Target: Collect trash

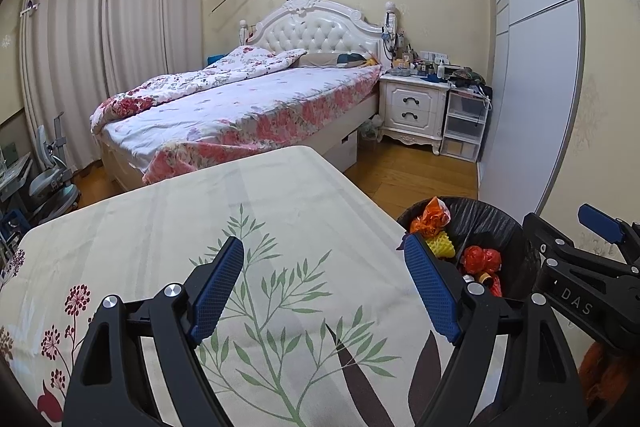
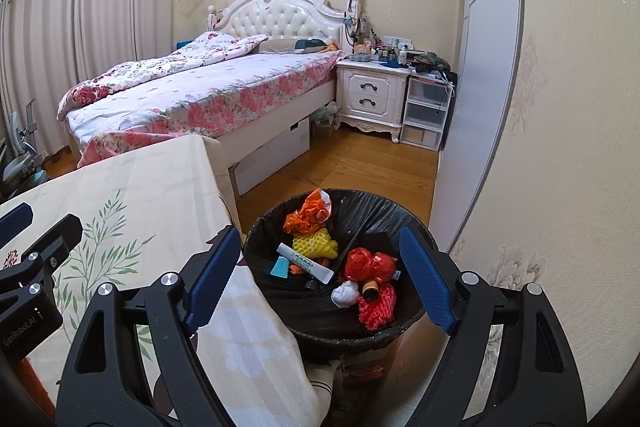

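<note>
A black-lined trash bin [image 2: 360,211] stands on the floor beside the table's right edge. Inside lie an orange wrapper [image 2: 308,215], a yellow foam net [image 2: 314,245], a white tube [image 2: 306,263], red net bags [image 2: 370,265] and a white wad [image 2: 345,294]. My right gripper [image 2: 326,279] hangs open just above the bin, nothing between its blue pads. My left gripper [image 1: 328,291] stands open and empty over the cloth-covered table [image 1: 200,211]. The bin [image 1: 492,223] shows at the right of the left wrist view, with the right gripper's body beside it.
A bed [image 1: 240,107] with a floral cover stands beyond the table. A white nightstand [image 1: 414,107] with clutter and plastic drawers [image 1: 464,125] sit at the back. A wardrobe [image 2: 480,67] and wall flank the bin on the right. Wooden floor [image 2: 352,159] lies between.
</note>
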`<state>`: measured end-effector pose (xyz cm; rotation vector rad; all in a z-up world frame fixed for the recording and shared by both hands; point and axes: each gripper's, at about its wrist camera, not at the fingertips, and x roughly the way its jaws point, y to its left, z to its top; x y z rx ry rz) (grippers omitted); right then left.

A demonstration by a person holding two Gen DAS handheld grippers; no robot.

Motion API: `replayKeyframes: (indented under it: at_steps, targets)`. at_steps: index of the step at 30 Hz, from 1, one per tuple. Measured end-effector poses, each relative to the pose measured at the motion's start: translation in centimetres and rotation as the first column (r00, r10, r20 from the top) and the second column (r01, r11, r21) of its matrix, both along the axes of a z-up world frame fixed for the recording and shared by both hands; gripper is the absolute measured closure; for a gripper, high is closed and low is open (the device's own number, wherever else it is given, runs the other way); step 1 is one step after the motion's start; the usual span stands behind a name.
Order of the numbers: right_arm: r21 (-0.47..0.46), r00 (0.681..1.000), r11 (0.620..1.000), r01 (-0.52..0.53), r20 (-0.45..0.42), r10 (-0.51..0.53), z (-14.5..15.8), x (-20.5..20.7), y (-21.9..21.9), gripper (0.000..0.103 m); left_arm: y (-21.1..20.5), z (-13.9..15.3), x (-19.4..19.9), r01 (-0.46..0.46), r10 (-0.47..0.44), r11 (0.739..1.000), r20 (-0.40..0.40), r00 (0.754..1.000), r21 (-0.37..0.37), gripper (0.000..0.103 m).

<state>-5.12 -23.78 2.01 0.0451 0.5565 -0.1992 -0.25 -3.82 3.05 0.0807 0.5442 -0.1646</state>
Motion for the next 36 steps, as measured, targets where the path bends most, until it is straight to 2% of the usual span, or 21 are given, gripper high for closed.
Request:
replayKeyframes:
  at_steps: [36]
  targets:
    - [0.0,1.0,1.0,0.0,-0.001,0.0,-0.01,-0.02,0.02,0.023,-0.13,-0.4,-0.12,0.002,-0.002,1.0,-0.008,1.0,-0.005,0.023]
